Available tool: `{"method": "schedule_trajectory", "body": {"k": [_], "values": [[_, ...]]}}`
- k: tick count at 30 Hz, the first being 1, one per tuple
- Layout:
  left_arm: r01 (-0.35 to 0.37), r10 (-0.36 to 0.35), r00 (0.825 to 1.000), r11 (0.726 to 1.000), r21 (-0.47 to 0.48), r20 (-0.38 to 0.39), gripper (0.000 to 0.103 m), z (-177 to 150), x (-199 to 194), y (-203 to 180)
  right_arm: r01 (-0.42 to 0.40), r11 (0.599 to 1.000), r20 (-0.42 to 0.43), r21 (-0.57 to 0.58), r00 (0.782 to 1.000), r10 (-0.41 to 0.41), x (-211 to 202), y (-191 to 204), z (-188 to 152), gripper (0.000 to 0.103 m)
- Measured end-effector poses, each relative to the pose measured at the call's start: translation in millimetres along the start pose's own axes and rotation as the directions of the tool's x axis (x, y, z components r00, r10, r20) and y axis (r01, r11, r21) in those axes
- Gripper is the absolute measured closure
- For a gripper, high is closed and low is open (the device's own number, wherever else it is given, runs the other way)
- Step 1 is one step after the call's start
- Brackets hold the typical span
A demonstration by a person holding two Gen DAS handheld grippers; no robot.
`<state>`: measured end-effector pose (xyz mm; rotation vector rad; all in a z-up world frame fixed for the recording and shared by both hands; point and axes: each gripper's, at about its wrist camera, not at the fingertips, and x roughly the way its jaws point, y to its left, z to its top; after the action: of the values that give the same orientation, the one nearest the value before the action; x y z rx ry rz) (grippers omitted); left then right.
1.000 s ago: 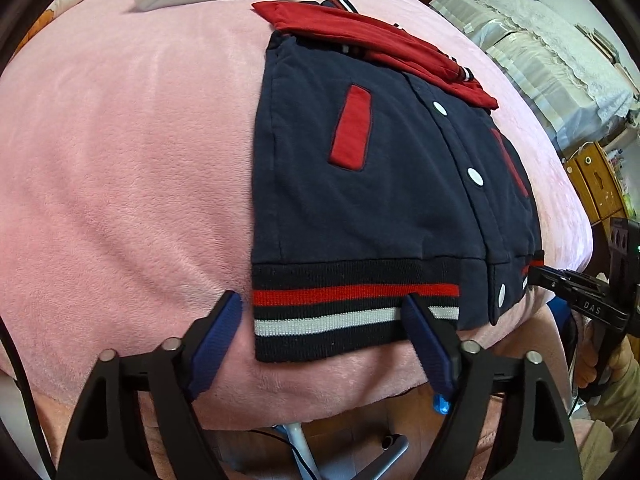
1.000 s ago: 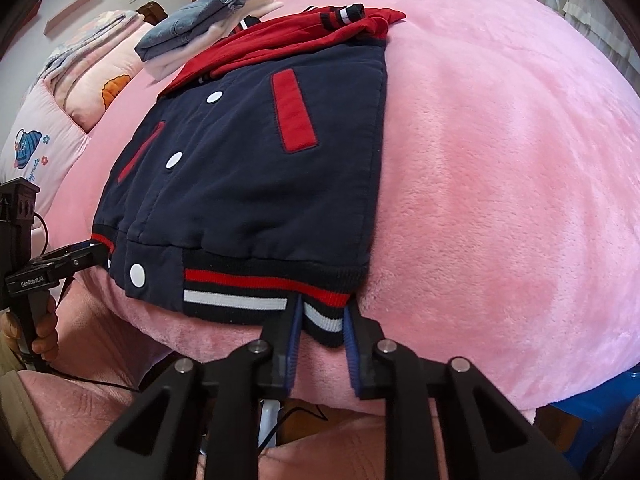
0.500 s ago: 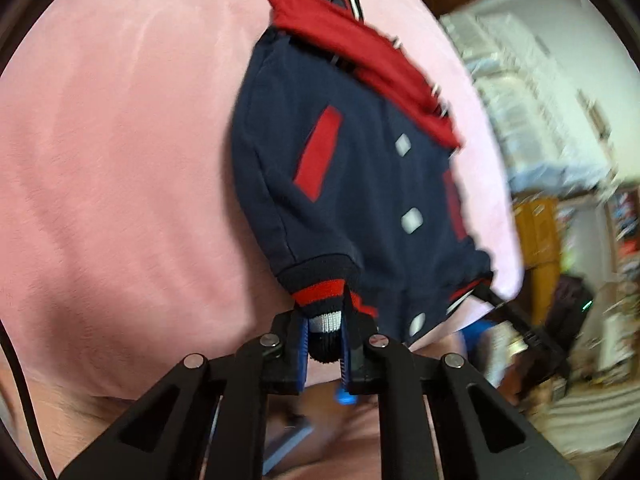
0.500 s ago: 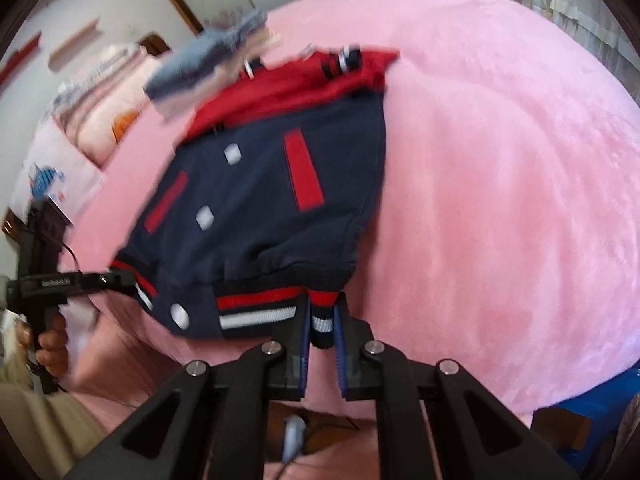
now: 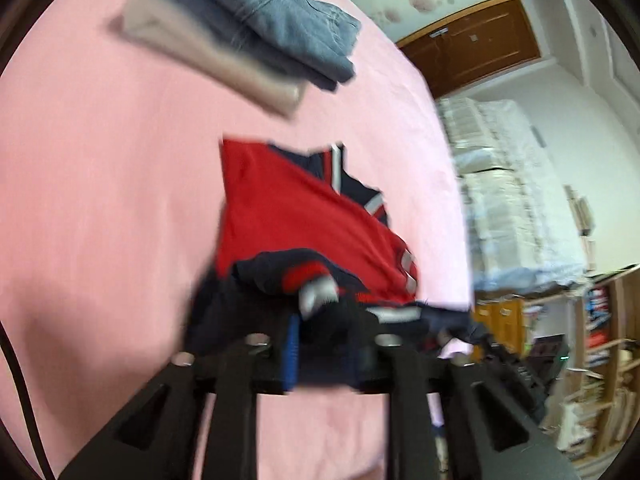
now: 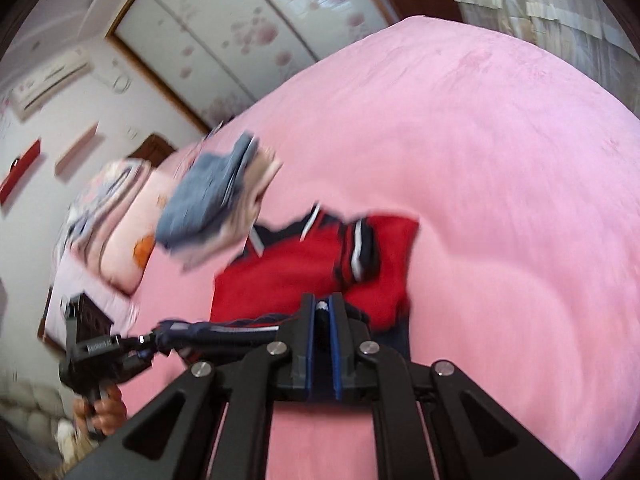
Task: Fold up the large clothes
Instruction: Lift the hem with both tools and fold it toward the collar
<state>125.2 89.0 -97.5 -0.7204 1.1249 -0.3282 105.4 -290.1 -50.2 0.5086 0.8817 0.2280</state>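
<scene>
A navy and red varsity jacket [image 5: 304, 224] lies on the pink bed, its red sleeves folded across the top. My left gripper [image 5: 320, 344] is shut on one corner of the striped hem and holds it raised over the jacket. My right gripper [image 6: 322, 332] is shut on the other hem corner, with the red part of the jacket [image 6: 296, 268] just ahead of it. The hem stretches between the two grippers, and the left gripper also shows in the right wrist view [image 6: 156, 338]. Both views are blurred.
A stack of folded clothes, denim on top [image 5: 256, 20], sits on the pink blanket [image 5: 100, 200] beyond the jacket; it also shows in the right wrist view [image 6: 216, 196]. Pillows [image 6: 120, 216] lie at the bed's head. Shelves [image 5: 600, 340] stand to the right.
Both grippers have lifted the hem off the bed's near edge and carried it forward over the jacket toward the collar. The navy front is now mostly covered.
</scene>
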Motion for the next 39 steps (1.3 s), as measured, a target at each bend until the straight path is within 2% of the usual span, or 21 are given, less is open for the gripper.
{"method": "schedule_trajectory", "body": {"k": [1, 2, 3, 5, 6, 13, 15, 17, 19, 23, 27, 28, 29, 30, 31, 33, 36, 39], "values": [[-0.055, 0.054, 0.998, 0.998, 0.013, 0.009, 0.037, 9, 6, -1, 0.019, 1.000, 0.009, 0.010, 1.000, -0.019, 9, -2, 10, 0.093], [-0.093, 0.093, 0.995, 0.995, 0.023, 0.020, 0.029, 16, 10, -2, 0.040, 0.999, 0.019, 0.013, 0.999, -0.040, 17, -4, 16, 0.090], [-0.106, 0.106, 0.994, 0.994, 0.029, 0.031, 0.024, 21, 13, -1, 0.054, 0.998, 0.022, 0.010, 0.998, -0.054, 23, -6, 20, 0.083], [-0.106, 0.105, 0.994, 0.994, 0.038, 0.024, 0.024, 29, 20, 3, 0.080, 0.997, 0.022, -0.004, 0.997, -0.080, 35, -8, 23, 0.074], [-0.108, 0.107, 0.994, 0.993, 0.038, 0.020, 0.024, 30, 21, 7, 0.101, 0.994, 0.020, -0.028, 0.995, -0.101, 42, -8, 24, 0.073], [-0.168, 0.169, 0.986, 0.980, 0.106, 0.004, 0.025, 32, 47, 24, 0.191, 0.972, -0.044, -0.139, 0.979, -0.199, 74, -15, 12, 0.073], [-0.173, 0.174, 0.985, 0.975, 0.139, 0.003, 0.028, 33, 54, 25, 0.192, 0.970, -0.059, -0.147, 0.978, -0.202, 79, -18, 12, 0.073], [-0.177, 0.181, 0.983, 0.968, 0.175, -0.006, 0.037, 34, 59, 23, 0.182, 0.974, -0.075, -0.135, 0.978, -0.193, 84, -22, 14, 0.073], [-0.165, 0.174, 0.984, 0.965, 0.204, -0.027, 0.051, 34, 64, 22, 0.144, 0.984, -0.107, -0.103, 0.982, -0.155, 89, -26, 18, 0.072], [-0.164, 0.179, 0.983, 0.961, 0.222, -0.049, 0.054, 37, 69, 19, 0.057, 0.998, -0.185, -0.023, 0.981, -0.060, 101, -34, 27, 0.059], [-0.145, 0.166, 0.983, 0.966, 0.216, -0.082, 0.054, 42, 72, 22, -0.008, 0.997, -0.239, 0.076, 0.971, 0.026, 113, -46, 35, 0.059], [-0.140, 0.162, 0.982, 0.968, 0.207, -0.094, 0.059, 43, 72, 24, -0.017, 0.995, -0.247, 0.093, 0.968, 0.039, 115, -47, 36, 0.059], [-0.157, 0.180, 0.979, 0.967, 0.202, -0.098, 0.066, 44, 70, 24, -0.019, 0.994, -0.259, 0.108, 0.965, 0.046, 117, -49, 36, 0.063], [-0.182, 0.205, 0.974, 0.962, 0.203, -0.098, 0.078, 44, 70, 24, -0.010, 0.995, -0.267, 0.101, 0.963, 0.037, 119, -48, 36, 0.073], [-0.208, 0.233, 0.966, 0.957, 0.203, -0.109, 0.085, 44, 69, 24, 0.005, 0.997, -0.264, 0.077, 0.964, 0.015, 118, -45, 35, 0.076], [-0.201, 0.224, 0.969, 0.960, 0.194, -0.102, 0.089, 43, 61, 22, 0.034, 0.999, -0.252, 0.003, 0.967, -0.032, 112, -35, 32, 0.084], [-0.225, 0.245, 0.967, 0.949, 0.220, -0.068, 0.091, 38, 49, 9, 0.060, 0.992, -0.195, -0.107, 0.977, -0.080, 96, -15, 25, 0.088], [-0.227, 0.236, 0.972, 0.945, 0.237, -0.013, 0.092, 33, 36, -5, 0.091, 0.976, -0.125, -0.199, 0.985, -0.117, 80, 2, 21, 0.089]]}}
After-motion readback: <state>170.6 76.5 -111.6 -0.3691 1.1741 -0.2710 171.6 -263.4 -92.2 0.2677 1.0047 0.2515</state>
